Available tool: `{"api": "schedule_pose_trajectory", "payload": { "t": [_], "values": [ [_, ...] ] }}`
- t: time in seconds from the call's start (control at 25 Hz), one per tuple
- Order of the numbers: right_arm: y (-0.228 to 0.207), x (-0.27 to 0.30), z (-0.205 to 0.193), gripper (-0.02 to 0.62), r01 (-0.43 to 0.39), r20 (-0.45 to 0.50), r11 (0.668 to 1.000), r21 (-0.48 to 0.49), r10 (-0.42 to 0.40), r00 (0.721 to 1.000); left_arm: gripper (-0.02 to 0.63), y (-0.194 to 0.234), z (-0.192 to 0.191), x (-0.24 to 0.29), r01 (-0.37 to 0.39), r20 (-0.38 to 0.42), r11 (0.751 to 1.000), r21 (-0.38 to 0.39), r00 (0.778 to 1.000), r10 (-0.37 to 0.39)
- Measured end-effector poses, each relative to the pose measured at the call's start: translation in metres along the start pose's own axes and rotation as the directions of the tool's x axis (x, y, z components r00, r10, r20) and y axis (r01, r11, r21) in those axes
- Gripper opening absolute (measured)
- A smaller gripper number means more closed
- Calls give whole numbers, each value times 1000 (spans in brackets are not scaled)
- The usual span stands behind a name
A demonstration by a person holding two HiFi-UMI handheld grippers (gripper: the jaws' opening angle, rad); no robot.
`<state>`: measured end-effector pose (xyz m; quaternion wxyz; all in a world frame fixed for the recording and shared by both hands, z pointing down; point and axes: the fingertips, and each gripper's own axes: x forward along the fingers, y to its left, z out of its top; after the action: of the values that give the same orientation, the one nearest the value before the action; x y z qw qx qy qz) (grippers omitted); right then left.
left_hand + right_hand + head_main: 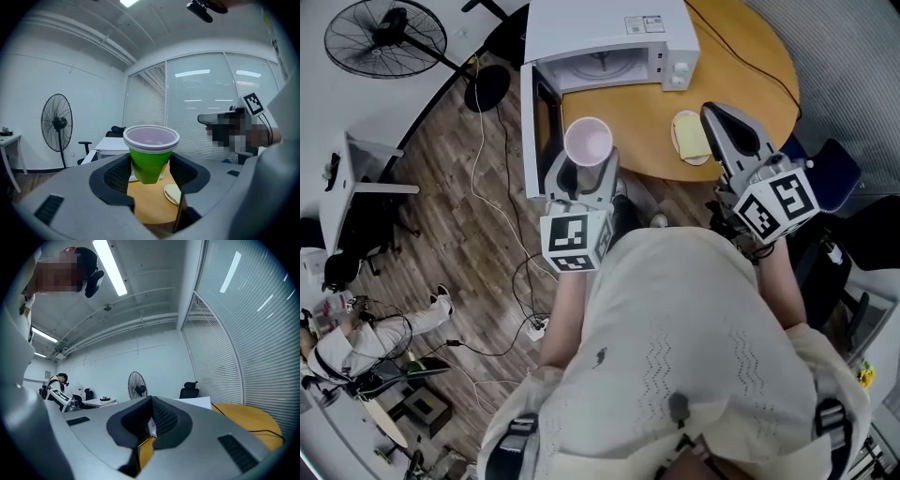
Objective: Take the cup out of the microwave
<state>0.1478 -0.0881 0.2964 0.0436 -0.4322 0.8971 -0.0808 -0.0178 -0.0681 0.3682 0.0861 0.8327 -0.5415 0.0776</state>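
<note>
A green cup (588,142) with a pale pink inside and a white rim sits upright between the jaws of my left gripper (581,173), which is shut on its sides. In the left gripper view the cup (151,154) stands between the two dark pads (117,174), held above the wooden table. It is outside the white microwave (609,37), just in front of the open cavity and beside the open door (530,131). My right gripper (724,117) hovers over the table's near right part, jaws together and empty; in its own view the gripper (151,420) holds nothing.
The round wooden table (750,75) carries the microwave and a small cream dish (689,136). A black cable crosses the tabletop. A standing fan (384,37), a white desk (356,178) and floor cables (525,281) lie to the left. A person (337,347) sits at lower left.
</note>
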Motion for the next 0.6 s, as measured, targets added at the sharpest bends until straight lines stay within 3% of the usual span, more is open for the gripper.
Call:
{"api": "schedule_pose_trajectory", "payload": {
  "t": [0.6],
  "values": [
    [0, 2, -7, 7, -15, -19, 1000, -8, 15, 1000, 281, 1, -9, -1, -21, -9, 1000, -3, 1000, 21]
  ]
}}
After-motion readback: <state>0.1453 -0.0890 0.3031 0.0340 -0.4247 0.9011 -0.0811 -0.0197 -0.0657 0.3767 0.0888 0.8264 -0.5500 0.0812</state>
